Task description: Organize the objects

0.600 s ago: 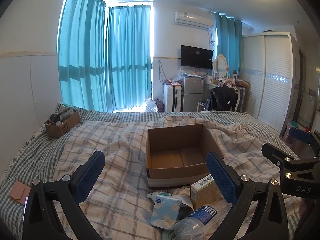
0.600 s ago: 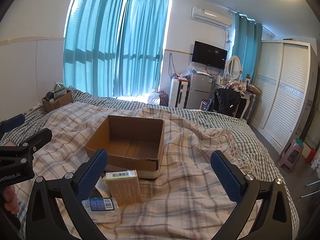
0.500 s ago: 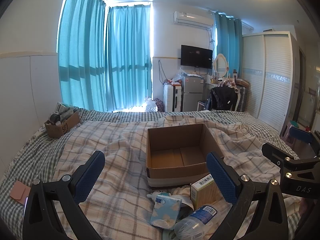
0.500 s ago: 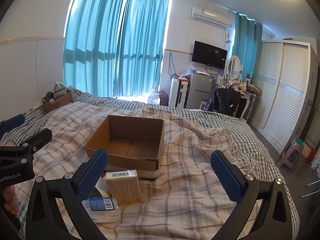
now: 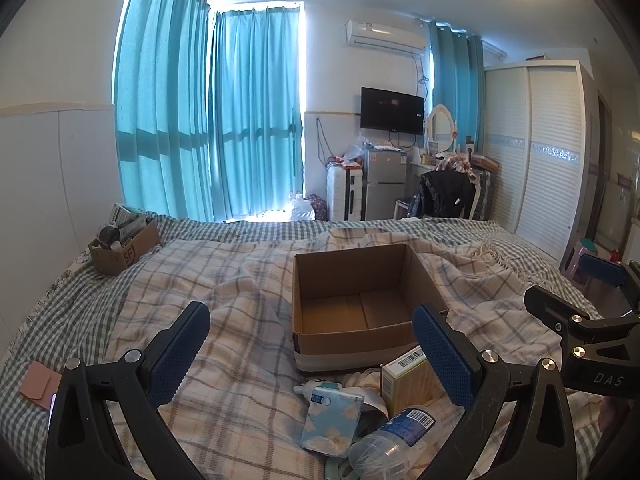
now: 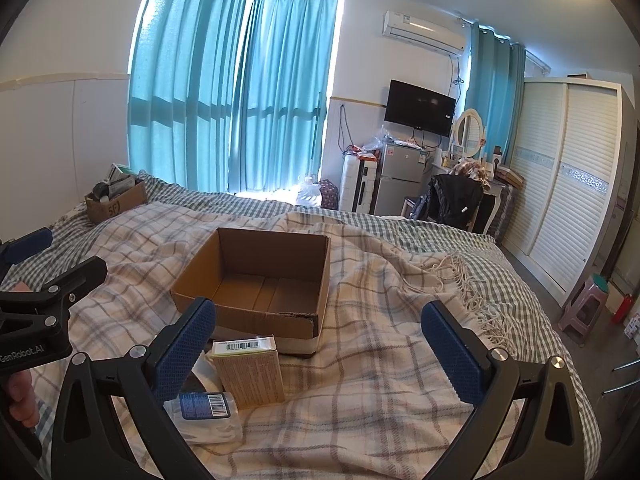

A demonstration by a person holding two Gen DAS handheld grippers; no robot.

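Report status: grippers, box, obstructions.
Left hand-held gripper open, right hand-held gripper open, both holding nothing. Cardboard box empty. Yellow carton, bottle lie before it; nothing blocking.

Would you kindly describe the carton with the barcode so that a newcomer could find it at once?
Start at the open cardboard box in the middle of the bed. Just in front of its near wall stands a small tan carton, upright on the blanket. Unlike the clear bottle lying beside it, it is boxy, with a barcode on its white top.

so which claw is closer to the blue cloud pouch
Left. The left claw hangs open just over the pouch, which lies between its fingers. The right claw is off to the pouch's right, over the beige box.
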